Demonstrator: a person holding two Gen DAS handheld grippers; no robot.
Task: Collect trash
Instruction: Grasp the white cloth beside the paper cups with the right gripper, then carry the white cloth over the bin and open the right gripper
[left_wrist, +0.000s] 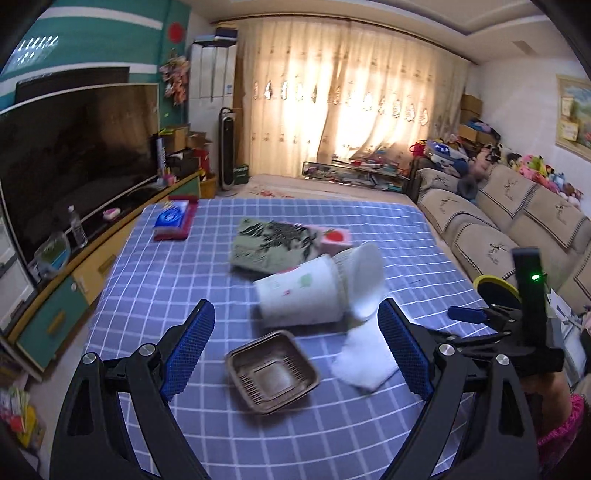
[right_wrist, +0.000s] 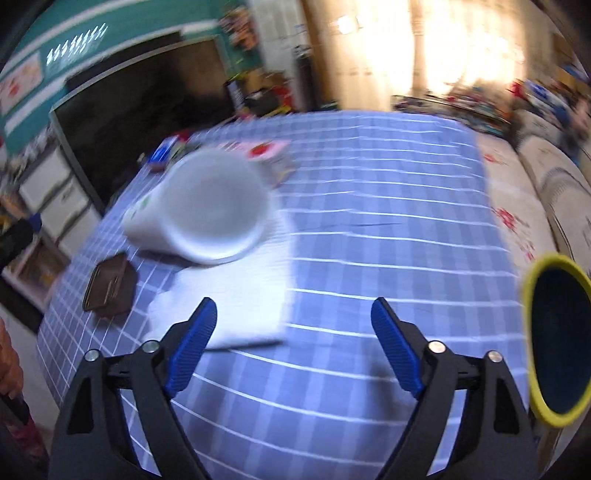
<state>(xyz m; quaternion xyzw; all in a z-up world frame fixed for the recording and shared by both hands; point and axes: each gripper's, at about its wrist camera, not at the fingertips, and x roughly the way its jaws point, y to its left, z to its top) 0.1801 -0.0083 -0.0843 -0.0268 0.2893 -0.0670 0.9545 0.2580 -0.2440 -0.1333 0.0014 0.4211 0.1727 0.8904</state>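
Note:
A white paper cup (left_wrist: 306, 295) lies on its side on the blue checked tablecloth (left_wrist: 424, 236), its mouth toward the right. In front of it sit a brown square plastic tray (left_wrist: 271, 371) and a white napkin (left_wrist: 364, 363). My left gripper (left_wrist: 297, 317) hovers open above them, nothing between its fingers. The right wrist view is blurred: the cup (right_wrist: 207, 210), the tray (right_wrist: 109, 288) and the napkin (right_wrist: 229, 299) lie ahead and left of my open, empty right gripper (right_wrist: 293, 314).
A green patterned packet (left_wrist: 273, 245), a pink box (left_wrist: 334, 240) and a blue pack on a red book (left_wrist: 173, 219) lie farther back. A yellow-rimmed bin (right_wrist: 554, 339) stands at the right edge. A television (left_wrist: 74, 155) is left, a sofa (left_wrist: 498, 221) right.

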